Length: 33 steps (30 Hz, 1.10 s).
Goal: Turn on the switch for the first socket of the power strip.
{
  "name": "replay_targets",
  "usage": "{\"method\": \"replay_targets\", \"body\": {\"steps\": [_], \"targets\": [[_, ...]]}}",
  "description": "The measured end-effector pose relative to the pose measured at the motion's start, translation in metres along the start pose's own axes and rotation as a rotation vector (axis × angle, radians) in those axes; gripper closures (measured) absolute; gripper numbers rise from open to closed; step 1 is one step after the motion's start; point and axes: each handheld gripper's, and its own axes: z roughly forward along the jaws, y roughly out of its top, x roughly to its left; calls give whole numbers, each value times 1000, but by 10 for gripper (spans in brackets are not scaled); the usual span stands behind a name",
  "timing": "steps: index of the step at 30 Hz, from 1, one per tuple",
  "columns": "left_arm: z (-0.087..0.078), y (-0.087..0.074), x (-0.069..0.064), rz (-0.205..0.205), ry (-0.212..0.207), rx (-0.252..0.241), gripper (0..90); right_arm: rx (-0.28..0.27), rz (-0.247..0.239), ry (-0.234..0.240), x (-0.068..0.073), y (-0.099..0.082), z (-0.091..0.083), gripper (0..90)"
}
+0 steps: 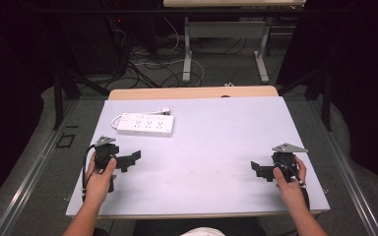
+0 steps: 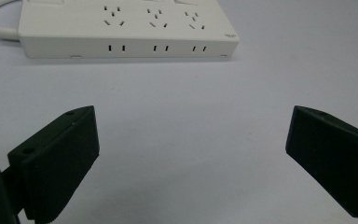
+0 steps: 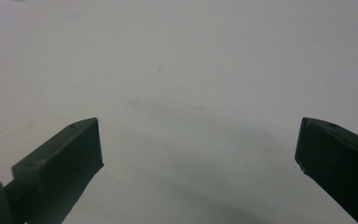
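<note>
A white power strip (image 1: 145,124) with three socket groups lies at the back left of the pale table (image 1: 216,142); its white cord and plug (image 1: 165,110) loop behind it. My left gripper (image 1: 129,161) rests near the table's left front, open and holding nothing, a short way in front of the power strip (image 2: 126,28). The jaws in the left gripper view (image 2: 191,140) stand wide apart over bare table. My right gripper (image 1: 260,170) sits near the right front edge, open, its jaws (image 3: 198,149) spread over bare surface.
A wooden strip (image 1: 192,92) borders the table's far edge. Beyond it are a desk frame (image 1: 224,44) and tangled cables (image 1: 147,64) on the floor. Dark curtains stand on both sides.
</note>
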Motion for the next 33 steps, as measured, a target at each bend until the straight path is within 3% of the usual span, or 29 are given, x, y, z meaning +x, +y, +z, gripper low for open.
{"method": "replay_targets", "body": {"steps": [5,33], "targets": [[3,-3,1,10,15,9,29,2,-1,0,0,0,0,1],[10,-7,-2,15,2,32,39,13,4,1,-1,-1,2,1]]}}
